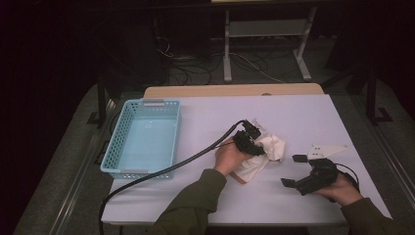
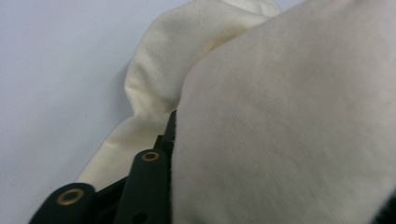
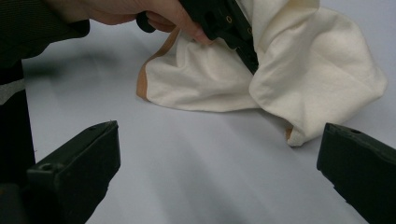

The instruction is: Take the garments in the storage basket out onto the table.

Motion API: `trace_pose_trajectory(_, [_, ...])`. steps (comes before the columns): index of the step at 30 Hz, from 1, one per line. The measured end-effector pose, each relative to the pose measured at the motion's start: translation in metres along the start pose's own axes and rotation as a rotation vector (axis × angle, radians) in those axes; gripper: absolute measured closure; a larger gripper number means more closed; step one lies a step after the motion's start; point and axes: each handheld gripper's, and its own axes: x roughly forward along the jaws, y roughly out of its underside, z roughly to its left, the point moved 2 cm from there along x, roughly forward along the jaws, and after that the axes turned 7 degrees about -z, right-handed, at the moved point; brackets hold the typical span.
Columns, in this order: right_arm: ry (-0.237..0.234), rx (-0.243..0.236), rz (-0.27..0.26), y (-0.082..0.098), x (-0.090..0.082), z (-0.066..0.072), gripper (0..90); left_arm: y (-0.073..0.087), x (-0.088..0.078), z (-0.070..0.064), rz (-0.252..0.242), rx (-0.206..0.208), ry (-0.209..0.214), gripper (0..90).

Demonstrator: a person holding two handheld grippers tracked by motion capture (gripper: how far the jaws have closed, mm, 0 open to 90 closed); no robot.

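Your left gripper [image 1: 255,142] clamps the cloth [image 1: 264,155] on the surface [image 1: 303,117]; your right gripper [image 1: 294,170] waits released, basket [image 1: 113,147] still empty.

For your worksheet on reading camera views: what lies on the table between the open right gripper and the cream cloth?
Nothing: in the right gripper view, bare white table runs from the right gripper to the cloth. The high view agrees.

Counting just one cream cloth [image 1: 266,149], bunched up on the single white counter [image 1: 303,117]. Also seeing one light blue basket [image 1: 113,147], nothing more than that. Spotting two grippers: left gripper [image 1: 255,142] and right gripper [image 1: 293,170]. Showing two hands too, left hand [image 1: 228,157], right hand [image 1: 342,190].
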Motion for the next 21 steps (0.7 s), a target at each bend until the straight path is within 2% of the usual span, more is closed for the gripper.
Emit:
trace_pose_trajectory(3, [0.002,0.002,-0.001,0.0,0.0,0.0,0.0,0.0,-0.002,-0.001,0.001,0.008,0.006,56.9])
trace_pose_trajectory(4, [0.002,0.002,-0.002,0.0,0.0,0.0,0.0,0.0,-0.003,0.0,0.018,0.026,0.012,55.6])
trace_pose_trajectory(5, [0.001,0.002,-0.002,0.0,0.0,0.0,0.0,-0.001,-0.002,-0.001,-0.003,0.008,0.009,54.2])
trace_pose_trajectory(7, [0.002,0.002,-0.003,0.0,0.0,0.0,0.0,-0.002,-0.004,-0.001,-0.002,0.012,0.009,50.8])
trace_pose_trajectory(8, [0.001,0.003,-0.003,0.0,0.0,0.0,0.0,-0.002,-0.006,0.0,0.016,0.032,0.014,48.9])
trace_pose_trajectory(10, [0.0,0.004,-0.001,0.0,0.0,0.0,0.0,-0.003,-0.008,0.0,0.019,0.032,0.013,44.8])
trace_pose_trajectory(13, [-0.001,0.008,-0.004,0.0,0.0,0.0,0.0,-0.005,-0.011,-0.002,-0.008,0.023,0.012,37.5])
trace_pose_trajectory(14, [-0.002,0.007,0.002,0.0,0.0,0.0,0.0,-0.006,-0.014,-0.001,0.008,0.048,0.016,34.7])
trace_pose_trajectory(16, [0.0,0.01,-0.001,0.0,0.0,0.0,0.0,-0.008,-0.016,-0.002,-0.017,0.034,0.011,28.6])
trace_pose_trajectory(21, [-0.002,0.009,-0.001,0.0,0.0,-0.001,0.0,-0.012,-0.025,-0.004,-0.022,0.055,0.006,16.0])
